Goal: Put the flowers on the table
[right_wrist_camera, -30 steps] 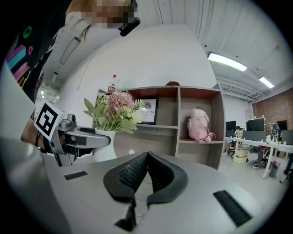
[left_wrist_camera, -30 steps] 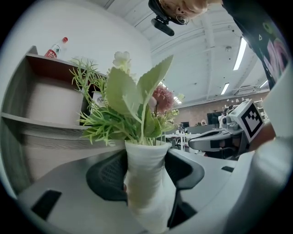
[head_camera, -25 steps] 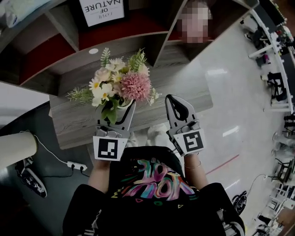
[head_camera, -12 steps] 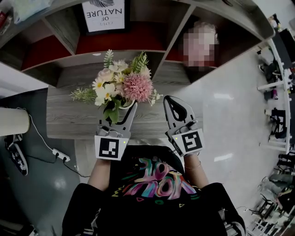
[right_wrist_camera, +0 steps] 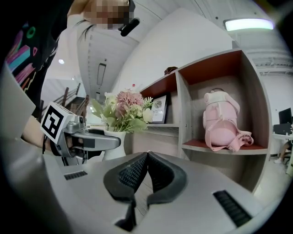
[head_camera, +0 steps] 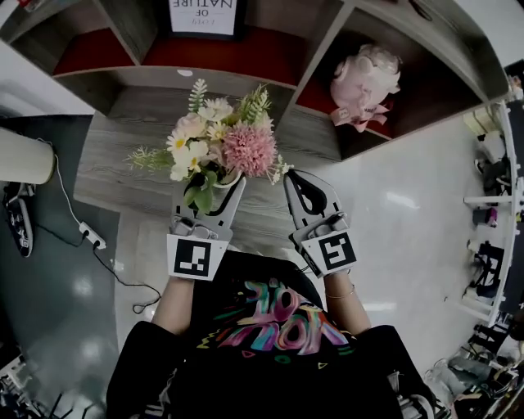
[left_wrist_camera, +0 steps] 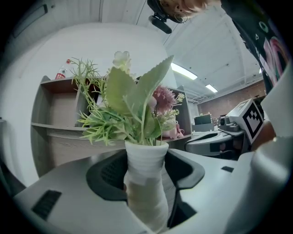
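Observation:
A bunch of pink, white and yellow flowers (head_camera: pixel 219 147) stands in a ribbed white vase (left_wrist_camera: pixel 145 183). My left gripper (head_camera: pixel 214 196) is shut on the vase, holding it upright above the near edge of the grey wooden table (head_camera: pixel 115 176). In the left gripper view the jaws press the vase's sides and green leaves (left_wrist_camera: pixel 132 105) fill the middle. My right gripper (head_camera: pixel 304 190) is shut and empty, a little to the right of the flowers. The right gripper view shows the bouquet (right_wrist_camera: pixel 123 109) at its left and the left gripper (right_wrist_camera: pixel 87 139) under it.
Behind the table stands a shelf unit (head_camera: pixel 303 82) with red-backed compartments. A framed print (head_camera: pixel 203 15) is in one, a pink backpack (head_camera: pixel 363 83) in another. A white cylinder (head_camera: pixel 24 155) and a power strip (head_camera: pixel 90 239) lie on the floor at left.
The view has swung round, so the table and shelf now sit higher and further left. Both grippers hold the same pose, the vase still in the left one.

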A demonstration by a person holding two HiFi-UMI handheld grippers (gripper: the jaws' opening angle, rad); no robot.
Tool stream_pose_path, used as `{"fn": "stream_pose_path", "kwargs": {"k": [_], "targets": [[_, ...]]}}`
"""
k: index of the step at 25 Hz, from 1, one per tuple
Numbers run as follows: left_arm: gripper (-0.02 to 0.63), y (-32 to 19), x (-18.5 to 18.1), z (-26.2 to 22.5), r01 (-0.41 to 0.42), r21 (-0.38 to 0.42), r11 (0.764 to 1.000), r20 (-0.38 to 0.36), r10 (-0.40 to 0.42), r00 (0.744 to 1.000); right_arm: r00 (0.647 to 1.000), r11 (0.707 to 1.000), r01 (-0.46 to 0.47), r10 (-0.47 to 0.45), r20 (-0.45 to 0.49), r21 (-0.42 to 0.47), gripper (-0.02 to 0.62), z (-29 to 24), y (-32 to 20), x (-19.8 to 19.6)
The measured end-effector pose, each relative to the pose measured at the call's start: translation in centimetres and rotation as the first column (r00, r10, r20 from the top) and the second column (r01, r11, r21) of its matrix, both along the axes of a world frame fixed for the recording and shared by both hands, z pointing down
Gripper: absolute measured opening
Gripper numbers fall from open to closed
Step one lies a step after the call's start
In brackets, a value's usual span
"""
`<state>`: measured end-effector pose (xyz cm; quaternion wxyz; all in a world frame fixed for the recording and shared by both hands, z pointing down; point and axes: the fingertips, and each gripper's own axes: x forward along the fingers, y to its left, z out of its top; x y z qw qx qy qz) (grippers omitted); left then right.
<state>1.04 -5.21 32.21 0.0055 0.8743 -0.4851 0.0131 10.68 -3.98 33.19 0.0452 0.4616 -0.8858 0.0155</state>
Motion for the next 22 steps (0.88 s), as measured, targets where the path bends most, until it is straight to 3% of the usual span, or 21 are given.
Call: {"fn": "stream_pose_path", "kwargs": {"k": [8, 15, 22], "targets": [[0.267, 1.1, -0.7, 1.1, 0.041, -0.023, 0.999, -0.001, -0.041, 0.999, 0.999, 0.999, 0.053, -0.053, -0.004, -0.011, 0.017, 1.0, 0.3, -1.2], [0.266, 1.0, -0.1, -0.7, 0.032, -0.010, 0.999, -0.001, -0.032, 1.000, 0.999, 0.999, 0.037, -0.037, 0.013, -0.015, 0.017, -0.7, 0.1, -0.8], [0.267, -0.6, -1.1, 1.3, 0.005, -0.019, 1.000, -0.005, -0.005, 1.000, 1.000, 0.999, 0.014, -0.015, -0.006, -0.041, 0.017, 1.7, -1.3, -1.8]]}}
